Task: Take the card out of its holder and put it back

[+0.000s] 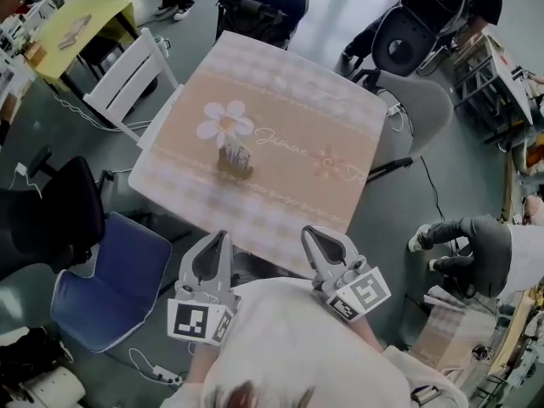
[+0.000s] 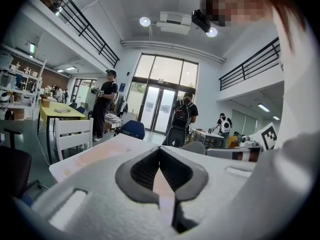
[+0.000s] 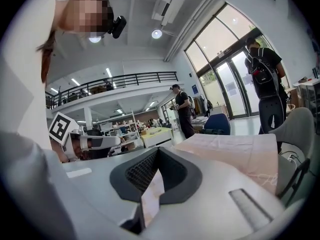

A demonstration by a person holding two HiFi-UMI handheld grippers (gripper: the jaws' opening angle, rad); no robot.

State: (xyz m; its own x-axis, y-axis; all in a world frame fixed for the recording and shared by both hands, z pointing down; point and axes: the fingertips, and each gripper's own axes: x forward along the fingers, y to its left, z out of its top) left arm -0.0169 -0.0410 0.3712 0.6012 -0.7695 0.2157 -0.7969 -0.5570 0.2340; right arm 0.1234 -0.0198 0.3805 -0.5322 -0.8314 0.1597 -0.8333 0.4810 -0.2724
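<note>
while the card holder (image 1: 235, 161) stands untouched, both grippers (image 1: 223, 236) (image 1: 308, 231) are closed.

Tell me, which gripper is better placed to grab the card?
Probably the left. The card holder stands almost straight ahead of the left gripper; the right gripper sits farther off to the side. Both are shut and empty.

My three cameras
Head one looks steeply down; those on grey left gripper (image 1: 221, 238) and grey right gripper (image 1: 309, 232) look low across the same pink cloth-covered table (image 1: 280, 92).
</note>
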